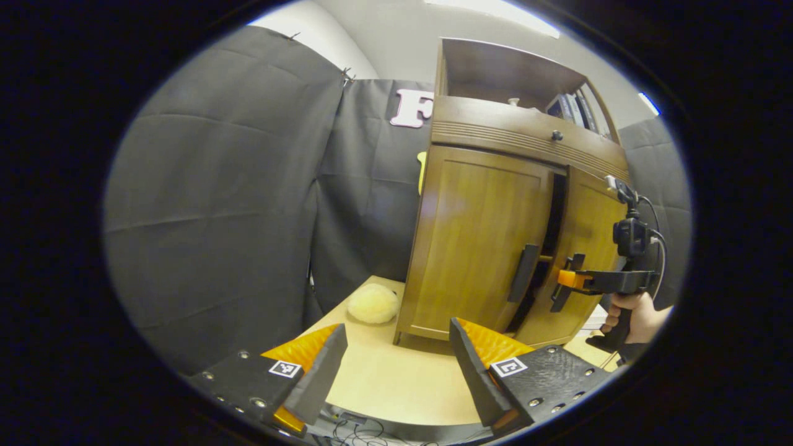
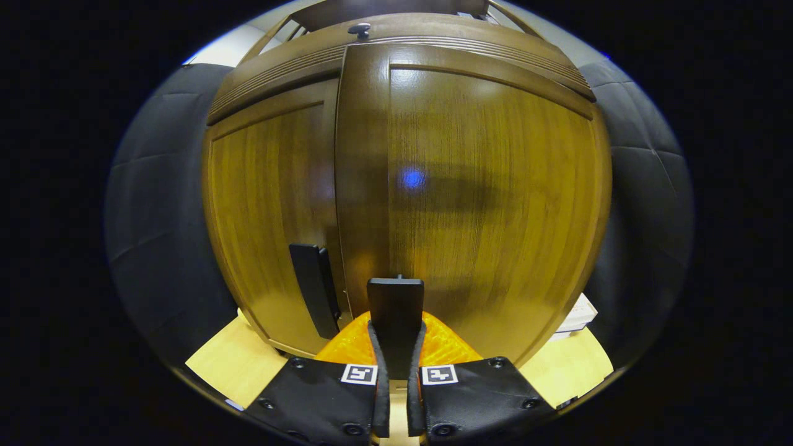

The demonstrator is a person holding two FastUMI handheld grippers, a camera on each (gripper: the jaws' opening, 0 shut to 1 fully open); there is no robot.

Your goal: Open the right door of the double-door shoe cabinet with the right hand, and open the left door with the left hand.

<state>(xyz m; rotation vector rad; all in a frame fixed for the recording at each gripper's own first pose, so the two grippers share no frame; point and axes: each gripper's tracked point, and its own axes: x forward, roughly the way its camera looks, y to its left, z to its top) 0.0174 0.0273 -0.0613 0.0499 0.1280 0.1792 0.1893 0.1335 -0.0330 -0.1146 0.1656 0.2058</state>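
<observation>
Clamping the right door's handle, right hand-held gripper points forward; left hand-held gripper gapes apart.

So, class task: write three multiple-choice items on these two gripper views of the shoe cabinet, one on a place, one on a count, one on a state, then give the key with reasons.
1. Where does the pale fluffy ball lie?
A. on the tabletop left of the cabinet
B. on the cabinet's top shelf
C. between the left gripper's fingers

2. How many dark door handles does the right gripper view show?
A. one
B. two
C. four

3. What state is the right door in?
A. shut flush
C. taken off
B. pulled ajar

Key: 1 A, the ball rests on the table beside the cabinet. 2 B, the left door's handle and the right door's handle. 3 B, a dark gap shows between the doors in the left gripper view, and the right gripper clamps that handle.
</observation>
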